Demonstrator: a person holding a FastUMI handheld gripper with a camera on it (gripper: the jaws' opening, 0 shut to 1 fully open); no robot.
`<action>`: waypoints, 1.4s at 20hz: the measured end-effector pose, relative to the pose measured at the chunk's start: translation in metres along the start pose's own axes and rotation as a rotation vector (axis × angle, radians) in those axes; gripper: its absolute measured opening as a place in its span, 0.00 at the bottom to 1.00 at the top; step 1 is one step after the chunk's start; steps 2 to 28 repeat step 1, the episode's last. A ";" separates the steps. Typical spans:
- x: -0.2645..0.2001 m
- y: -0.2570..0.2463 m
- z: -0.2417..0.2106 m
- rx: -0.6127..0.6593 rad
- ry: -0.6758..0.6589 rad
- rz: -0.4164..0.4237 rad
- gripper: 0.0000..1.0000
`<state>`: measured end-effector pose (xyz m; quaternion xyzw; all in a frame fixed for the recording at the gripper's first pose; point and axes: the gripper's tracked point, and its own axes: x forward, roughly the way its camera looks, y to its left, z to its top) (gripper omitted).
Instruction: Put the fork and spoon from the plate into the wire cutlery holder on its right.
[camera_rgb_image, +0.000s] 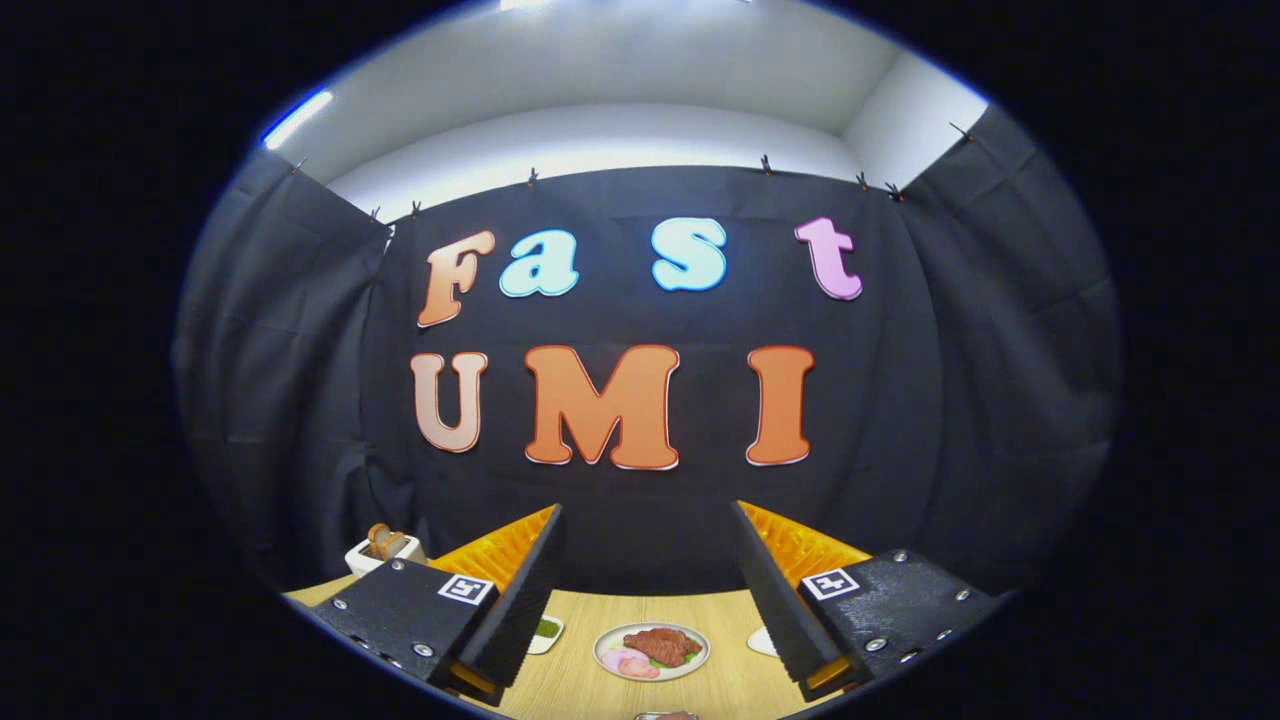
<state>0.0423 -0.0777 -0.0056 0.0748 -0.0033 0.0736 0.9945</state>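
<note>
My gripper (647, 508) is open, its two fingers spread wide with nothing between them. It is held high and points at the booth's back wall. Below and between the fingers, on the wooden table (580, 690), lies a round white plate (651, 651) with brown meat slices and pink pieces on it. A small white dish (547, 631) with something green peeks out beside the left finger. The edge of another white object (762, 641) shows beside the right finger; I cannot tell what it is.
A white toaster-like box (384, 550) with a brown item on top stands at the table's far left, behind the left finger. Black cloth walls the booth at the back and on both sides. Part of a further item (666, 715) shows at the table's near edge.
</note>
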 end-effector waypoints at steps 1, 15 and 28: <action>0.002 0.006 0.003 -0.016 -0.001 0.011 0.96; 0.002 0.006 0.003 -0.016 -0.001 0.011 0.96; 0.002 0.006 0.003 -0.016 -0.001 0.011 0.96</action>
